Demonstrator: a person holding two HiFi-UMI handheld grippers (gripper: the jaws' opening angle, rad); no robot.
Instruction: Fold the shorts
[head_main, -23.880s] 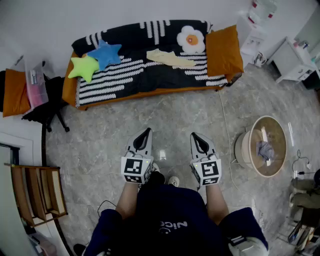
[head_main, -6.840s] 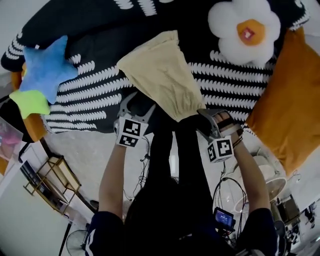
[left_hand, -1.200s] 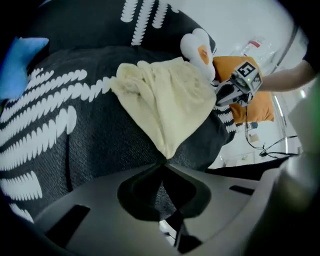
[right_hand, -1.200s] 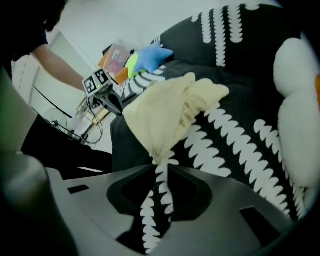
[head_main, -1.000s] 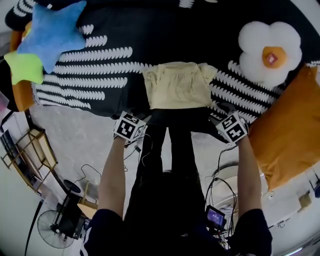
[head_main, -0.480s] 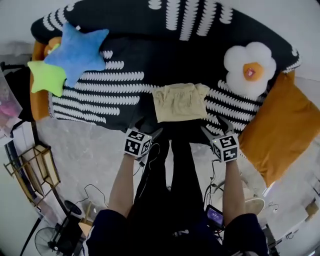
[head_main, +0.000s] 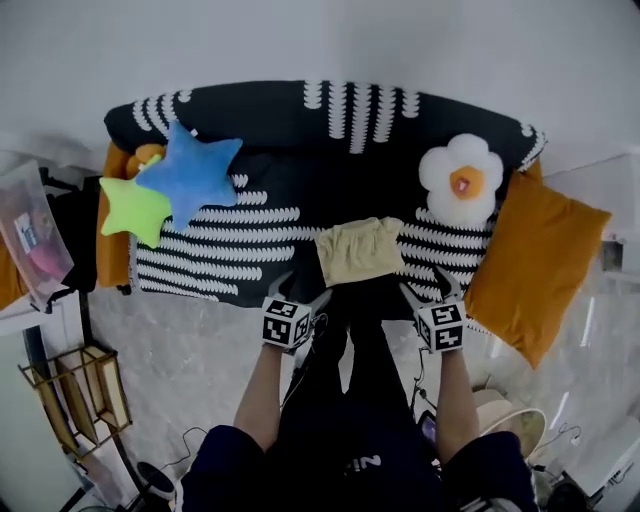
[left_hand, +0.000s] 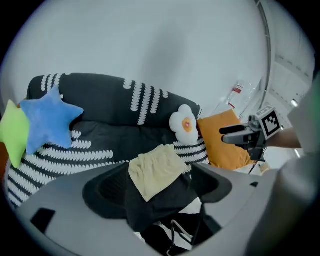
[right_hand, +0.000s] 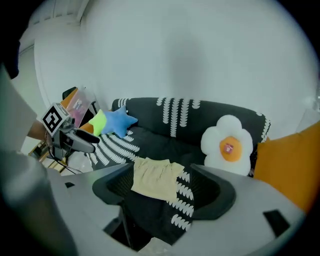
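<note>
Plush green star cushion (head_main: 135, 210) and blue star cushion (head_main: 190, 175) sat far left. Left gripper (head_main: 300, 288) had just opened wide, empty. Pale-yellow shorts (head_main: 360, 250), folded into a soft rectangle, lay mid-seat on the black-and-white striped cover (head_main: 215, 255). Right gripper (head_main: 428, 287) had also just opened, empty. Then a white flower-shaped cushion (head_main: 458, 180) and an orange pillow (head_main: 535, 265).

Free air around both pairs of jaws, sofa ahead

The left gripper (head_main: 301, 290) and right gripper (head_main: 428, 288) have just been opening, with nothing between the jaws, and hang clear of the sofa (head_main: 290, 120). Ahead, between both pairs, lie the folded shorts (head_main: 360, 250). The blue star cushion (head_main: 190, 175) is well apart from the left jaws. The flower cushion (head_main: 458, 180) and orange cushion (head_main: 535, 265) are near the right ones.
</note>
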